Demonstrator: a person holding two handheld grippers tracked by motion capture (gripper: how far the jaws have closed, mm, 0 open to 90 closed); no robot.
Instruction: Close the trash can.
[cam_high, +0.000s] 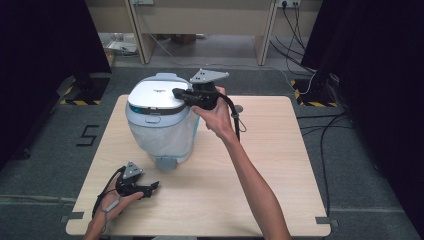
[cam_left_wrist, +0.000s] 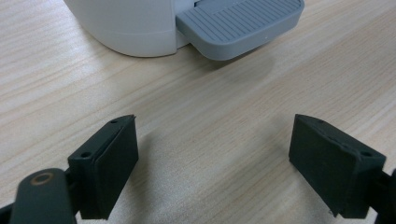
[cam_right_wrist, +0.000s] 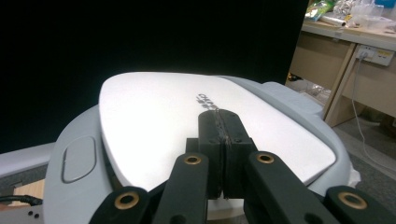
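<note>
Pale wood table (cam_high: 280, 165) on grey carpet, dark curtains at both sides, desk legs and cables at the far end. Pedal bin (cam_high: 161, 122) standing upright left of centre toward the far edge, white lid (cam_high: 155, 95) down, thin liner showing round the body, grey foot pedal (cam_left_wrist: 240, 25) projecting from the near base.

Right gripper (cam_high: 177, 93) reaching in from the right, jaws pressed together with nothing between them, tips lying on the right part of the lid; contact likely, not certain. Left gripper (cam_high: 152, 187) resting low near the left near corner, jaws spread wide and holding nothing, aimed at the pedal, well apart from it.

Judged: hollow plastic, light, rigid, smooth and rather slippery; likely to slide or tip under a sideways push. Lid hinged, best worked by its rim or by pressing the ribbed pedal. Body too broad for either jaw span; steadying from the side advisable.
</note>
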